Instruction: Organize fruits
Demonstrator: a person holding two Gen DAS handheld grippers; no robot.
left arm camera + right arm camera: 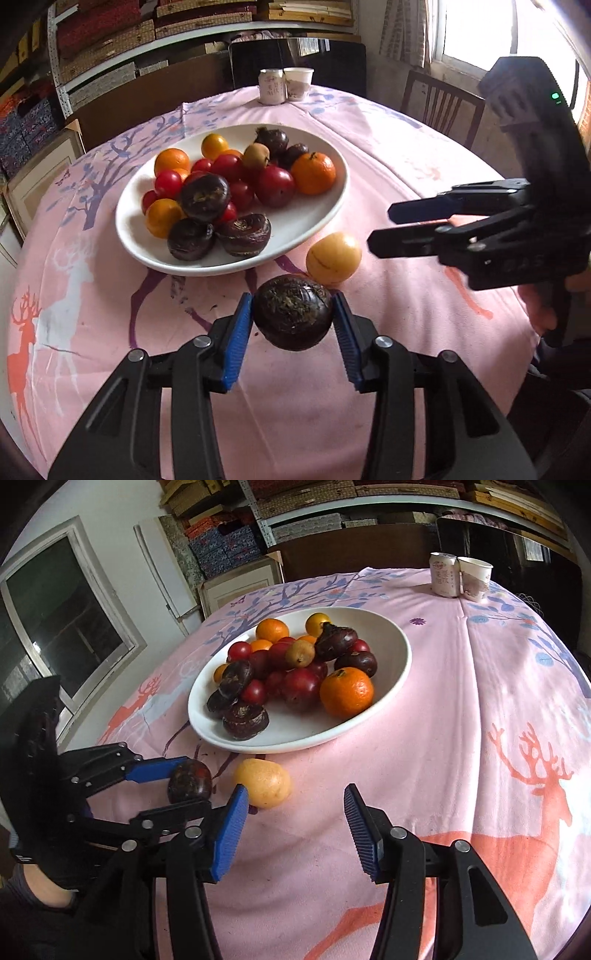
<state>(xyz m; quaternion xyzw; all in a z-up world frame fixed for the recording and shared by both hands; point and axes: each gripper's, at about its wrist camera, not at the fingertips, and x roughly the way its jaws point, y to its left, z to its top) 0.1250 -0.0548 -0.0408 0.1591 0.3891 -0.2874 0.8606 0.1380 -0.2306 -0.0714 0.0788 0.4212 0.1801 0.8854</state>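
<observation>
Dark purple-brown and round, with rough flecked skin, the water chestnut (292, 317) sat pinched between the blue ribbed fingers (239, 332) of the left gripper (293, 325), above the pink deer-print cloth on the desk (388, 147), just before the white oval plate (321, 218) heaped with fruit. A smooth yellow-orange fruit (333, 257) lay just beyond it.

In the right wrist view, the right gripper (295, 827) held its fingers (231, 834) spread, gripping nothing, with the yellow-orange fruit (263, 782) lying just ahead on the cloth.

Shelves (147, 33) stacked with boxes; bright window (476, 29); wooden chair (443, 103) beside it.
</observation>
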